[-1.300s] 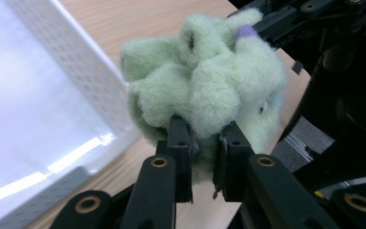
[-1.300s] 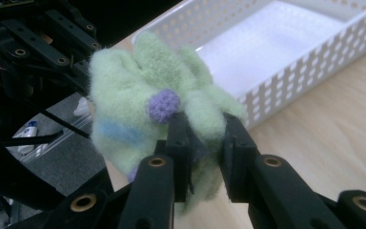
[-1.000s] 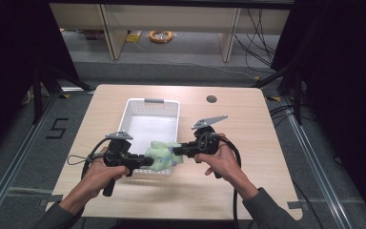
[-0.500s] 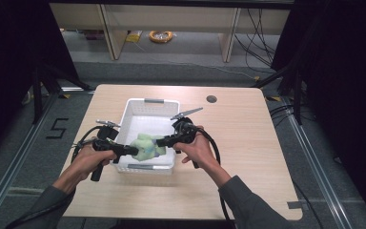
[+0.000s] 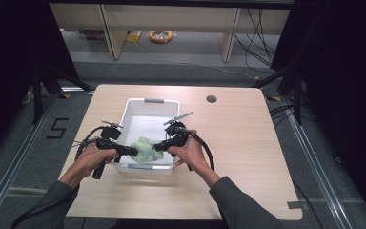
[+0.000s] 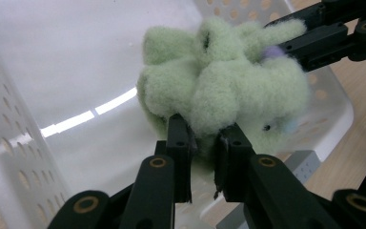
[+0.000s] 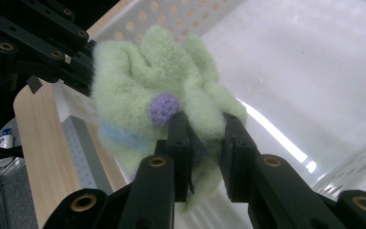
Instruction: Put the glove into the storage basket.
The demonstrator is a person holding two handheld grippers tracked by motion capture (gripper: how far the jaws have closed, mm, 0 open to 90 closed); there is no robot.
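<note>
Between the left gripper (image 5: 132, 151) and the right gripper (image 5: 158, 147), seen from the high view, a green plush toy (image 5: 145, 149) hangs over the near end of the white basket (image 5: 148, 103) on the wooden table (image 5: 248, 143). Along the left gripper's (image 6: 204, 138) own view, its jaws pinch the toy's (image 6: 228, 81) fleece, the other gripper clamping the far side. Across in the right gripper's (image 7: 205, 129) view, its jaws are closed on the toy (image 7: 143, 81) beside a purple knob (image 7: 163, 108).

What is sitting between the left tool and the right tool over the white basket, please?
A fuzzy green plush toy hangs between the left tool and the right tool, each clamped on a fold, above the white basket. The high view shows it.
</note>
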